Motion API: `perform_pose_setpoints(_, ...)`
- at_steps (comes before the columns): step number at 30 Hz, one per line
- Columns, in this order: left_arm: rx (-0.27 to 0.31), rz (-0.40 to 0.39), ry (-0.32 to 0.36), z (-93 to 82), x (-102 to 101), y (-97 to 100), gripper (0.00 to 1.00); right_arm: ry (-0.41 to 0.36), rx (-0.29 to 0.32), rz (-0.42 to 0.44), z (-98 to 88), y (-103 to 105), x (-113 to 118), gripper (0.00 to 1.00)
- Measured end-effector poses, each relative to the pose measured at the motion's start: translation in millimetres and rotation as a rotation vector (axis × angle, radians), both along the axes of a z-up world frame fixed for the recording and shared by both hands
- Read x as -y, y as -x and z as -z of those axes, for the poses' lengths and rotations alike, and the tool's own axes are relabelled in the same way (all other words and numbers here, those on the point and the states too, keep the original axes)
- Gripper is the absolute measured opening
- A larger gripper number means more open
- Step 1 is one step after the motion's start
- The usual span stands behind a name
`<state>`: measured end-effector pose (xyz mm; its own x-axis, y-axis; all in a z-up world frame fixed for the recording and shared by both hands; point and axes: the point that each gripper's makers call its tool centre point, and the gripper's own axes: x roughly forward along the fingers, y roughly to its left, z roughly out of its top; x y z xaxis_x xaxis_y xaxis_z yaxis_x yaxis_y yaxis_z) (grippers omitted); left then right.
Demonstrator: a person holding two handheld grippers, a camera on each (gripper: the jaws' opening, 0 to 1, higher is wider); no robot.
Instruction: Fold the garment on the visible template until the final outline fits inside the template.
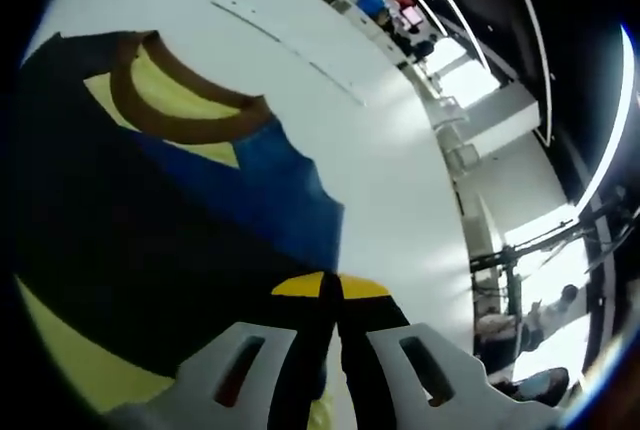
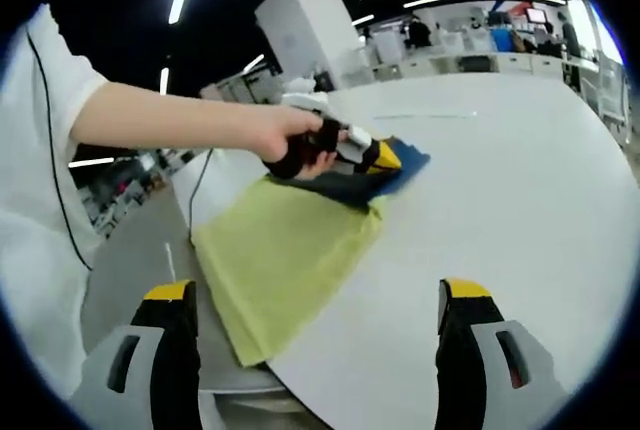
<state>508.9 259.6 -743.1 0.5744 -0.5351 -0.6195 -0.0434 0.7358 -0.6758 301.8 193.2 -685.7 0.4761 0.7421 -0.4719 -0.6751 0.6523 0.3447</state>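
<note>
A dark navy garment [image 1: 120,250] with a brown collar [image 1: 185,122] and a blue inner side [image 1: 270,190] lies on the yellow template [image 1: 70,360]. My left gripper [image 1: 331,286] is shut, its yellow tips pressed together on the garment's blue edge. In the right gripper view the garment [image 2: 350,188] lies bunched at the far end of the yellow template [image 2: 285,255], with a hand holding the left gripper [image 2: 372,157] down on it. My right gripper [image 2: 318,295] is open wide, above the template's near corner, holding nothing.
The white table [image 2: 520,230] extends right and far; its near edge [image 2: 300,400] curves close to my right gripper. A thin strip [image 2: 425,115] lies on the far tabletop. The person's bare arm [image 2: 170,115] and white sleeve [image 2: 40,150] reach in from the left.
</note>
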Motion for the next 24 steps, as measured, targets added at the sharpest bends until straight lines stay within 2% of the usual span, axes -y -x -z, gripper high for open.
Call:
perform_pose_setpoints(12, 0.015, 0.015, 0.008, -2.1, 2, 1.0, 0.01, 0.005, -0.001, 0.004, -2.1, 3, 1, 1.0)
perform_pose_setpoints(18, 0.049, 0.042, 0.008, -8.8, 1, 1.9, 0.02, 0.007, -0.005, 0.016, -3.2, 5, 1, 1.0)
perform_pose_setpoints(24, 0.097, 0.084, -0.022, -16.0, -1, 2.4, 0.03, 0.013, -0.009, 0.026, -4.2, 6, 0, 1.0)
